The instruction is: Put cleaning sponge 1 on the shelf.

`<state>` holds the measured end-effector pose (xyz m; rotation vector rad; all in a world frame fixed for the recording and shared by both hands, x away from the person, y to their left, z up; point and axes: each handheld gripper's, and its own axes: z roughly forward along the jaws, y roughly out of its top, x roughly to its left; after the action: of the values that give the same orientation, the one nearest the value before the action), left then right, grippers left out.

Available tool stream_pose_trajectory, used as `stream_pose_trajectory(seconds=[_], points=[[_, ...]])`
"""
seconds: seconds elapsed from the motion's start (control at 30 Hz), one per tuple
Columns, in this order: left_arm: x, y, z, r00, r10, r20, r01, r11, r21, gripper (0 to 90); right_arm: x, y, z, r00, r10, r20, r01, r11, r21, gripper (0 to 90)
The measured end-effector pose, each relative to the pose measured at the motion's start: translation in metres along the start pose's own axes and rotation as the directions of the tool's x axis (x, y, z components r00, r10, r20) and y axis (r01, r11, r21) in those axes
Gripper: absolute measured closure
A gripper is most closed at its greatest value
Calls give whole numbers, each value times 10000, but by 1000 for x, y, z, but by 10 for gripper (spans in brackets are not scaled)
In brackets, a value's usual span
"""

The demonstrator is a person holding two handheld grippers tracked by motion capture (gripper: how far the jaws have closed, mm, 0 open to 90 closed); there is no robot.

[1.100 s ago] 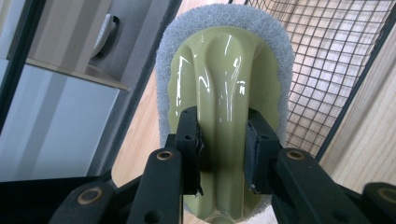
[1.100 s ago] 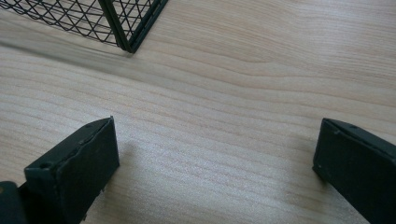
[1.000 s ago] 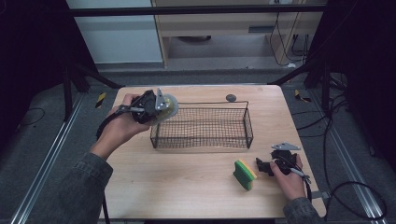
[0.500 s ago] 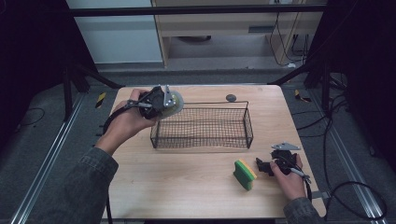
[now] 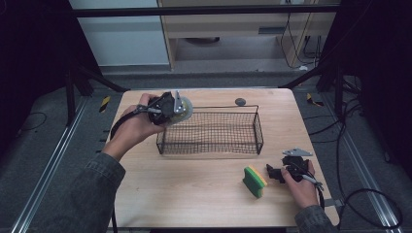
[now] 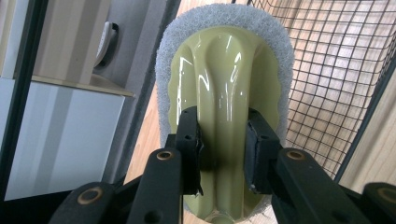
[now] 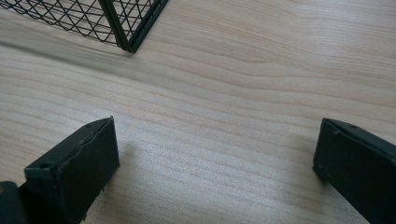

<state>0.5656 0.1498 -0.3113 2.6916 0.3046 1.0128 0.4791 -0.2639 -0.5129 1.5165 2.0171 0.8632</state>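
My left gripper [image 5: 174, 108] is shut on a scrubber [image 5: 185, 108], held in the air over the left end of the black wire basket [image 5: 209, 137]. In the left gripper view the jaws of this gripper [image 6: 223, 140] pinch the glossy yellow-green handle of the scrubber [image 6: 224, 70], whose grey-white pad rims it; the basket [image 6: 336, 70] lies just beyond. My right gripper [image 5: 273, 173] rests low at the table's front right, beside a green and yellow sponge [image 5: 255, 181]. Its own view shows this gripper [image 7: 215, 163] open over bare wood, with nothing between the jaws.
A small dark round object [image 5: 240, 101] lies behind the basket near the table's far edge. The basket's corner [image 7: 116, 18] stands ahead of the right gripper. The wooden table [image 5: 194, 194] ends close behind the right hand; a cabinet stands beyond the far edge.
My left gripper has carried the scrubber a little to the right, closer over the basket's left end. The right gripper and the sponge have stayed put.
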Motion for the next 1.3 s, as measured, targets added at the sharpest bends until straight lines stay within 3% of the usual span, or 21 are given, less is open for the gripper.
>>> stream_pose_trajectory(seconds=[0.4,0.6,0.77,1.0,1.3], points=[[-7,2,7,9987,500,103,-500,9987,42,706,0,0,0,10000,-42,-14,42,10000,-22,4],[-10,0,14,9981,556,264,-553,9984,-108,706,0,0,0,10000,-26,-22,26,10000,-25,4],[-13,1,21,9949,927,402,-929,9957,14,706,0,0,0,10000,-19,-3,19,10000,-31,4],[-13,1,24,9931,973,652,-969,9952,-105,706,0,0,0,10000,-34,-8,34,10000,-41,4],[-20,3,35,9864,1300,1004,-1317,9912,112,705,0,0,0,10000,-28,-9,28,10000,-40,4]])
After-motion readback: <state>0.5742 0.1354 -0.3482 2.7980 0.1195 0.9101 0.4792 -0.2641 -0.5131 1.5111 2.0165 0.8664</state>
